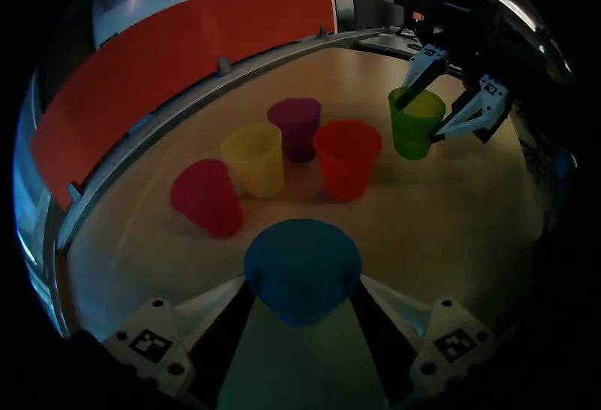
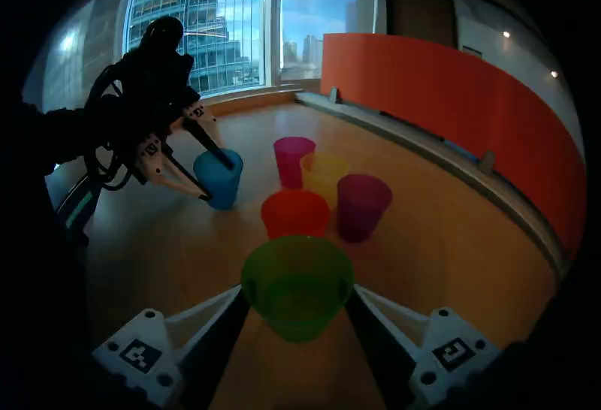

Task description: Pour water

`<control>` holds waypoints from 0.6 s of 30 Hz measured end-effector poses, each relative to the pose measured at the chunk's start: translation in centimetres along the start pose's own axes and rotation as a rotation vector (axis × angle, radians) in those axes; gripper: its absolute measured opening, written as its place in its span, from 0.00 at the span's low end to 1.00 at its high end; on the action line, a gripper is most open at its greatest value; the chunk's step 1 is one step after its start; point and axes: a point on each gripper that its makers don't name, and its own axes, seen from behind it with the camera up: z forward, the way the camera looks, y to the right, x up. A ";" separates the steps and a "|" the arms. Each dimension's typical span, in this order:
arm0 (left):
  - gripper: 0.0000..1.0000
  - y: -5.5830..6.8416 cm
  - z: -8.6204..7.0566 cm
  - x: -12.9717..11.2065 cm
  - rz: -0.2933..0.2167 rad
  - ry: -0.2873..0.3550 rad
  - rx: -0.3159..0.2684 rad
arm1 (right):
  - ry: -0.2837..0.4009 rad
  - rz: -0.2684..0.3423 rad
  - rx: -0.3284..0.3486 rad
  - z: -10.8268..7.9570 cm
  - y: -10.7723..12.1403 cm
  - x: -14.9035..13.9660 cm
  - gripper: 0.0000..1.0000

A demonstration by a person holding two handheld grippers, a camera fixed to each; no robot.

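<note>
At the far left of the left gripper view, a crimson translucent plastic cup (image 1: 206, 196) stood on the pale wooden table (image 1: 451, 222), with a yellow plastic cup (image 1: 255, 158) just beside it. Next came the blue plastic cup (image 1: 303, 271), upright between the fingers of the left gripper (image 1: 303, 290). Both fingers lay against its sides in a narrow hold that left the rim free, probably for pouring. Behind it, a purple plastic cup (image 1: 297, 128) and an orange-red plastic cup (image 1: 347, 158) completed a tight cluster in mid-table, likely kept together as ready targets. At the right, apart from the cluster, the right gripper (image 1: 418, 119) had its fingers drawn in around a green plastic cup (image 1: 412, 138), which was also upright. The right gripper view agreed, showing that cup pinched at both sides. Whether either held cup contained water could not be told. Keeping both level seemed a guard against spilling before one tipped toward another.
</note>
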 end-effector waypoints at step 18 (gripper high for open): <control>0.84 0.1 0.2 -0.8 -0.033 0.011 -0.012 | -0.011 0.006 -0.001 0.7 0.0 -0.8 0.89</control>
